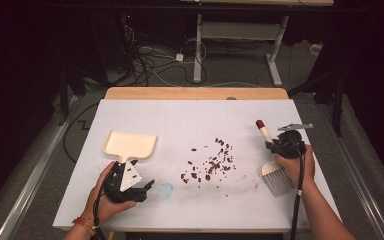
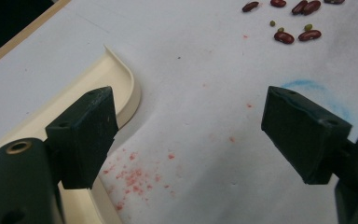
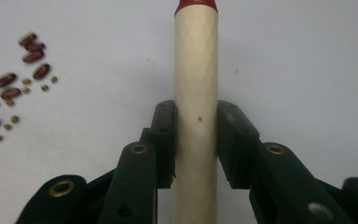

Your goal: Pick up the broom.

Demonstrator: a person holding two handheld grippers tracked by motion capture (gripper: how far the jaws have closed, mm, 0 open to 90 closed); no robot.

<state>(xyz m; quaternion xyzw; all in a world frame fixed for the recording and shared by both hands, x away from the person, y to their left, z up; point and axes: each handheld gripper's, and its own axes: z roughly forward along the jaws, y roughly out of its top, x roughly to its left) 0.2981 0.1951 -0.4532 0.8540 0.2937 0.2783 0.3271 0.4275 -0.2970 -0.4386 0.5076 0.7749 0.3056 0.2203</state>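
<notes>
A small brush lies at the table's right, with a cream handle [image 1: 263,132] that ends in a red tip and grey bristles [image 1: 276,179] toward me. My right gripper [image 1: 273,146] is shut on that handle; in the right gripper view both pads press the handle [image 3: 196,70] between them [image 3: 196,135]. A cream dustpan [image 1: 129,145] rests at the left. My left gripper [image 1: 147,187] lies low just in front of it, jaws wide open with nothing between them [image 2: 189,126]; one jaw sits beside the dustpan's rim [image 2: 123,79]. Several red beans [image 1: 210,162] are scattered mid-table.
Small green beans mix with the red beans [image 3: 9,88] to the left of the handle. A faint blue ring mark [image 1: 167,188] and red stains mark the white table cover [image 1: 190,120]. Beyond the table's wooden far edge [image 1: 195,93] are cables and desk legs on the floor.
</notes>
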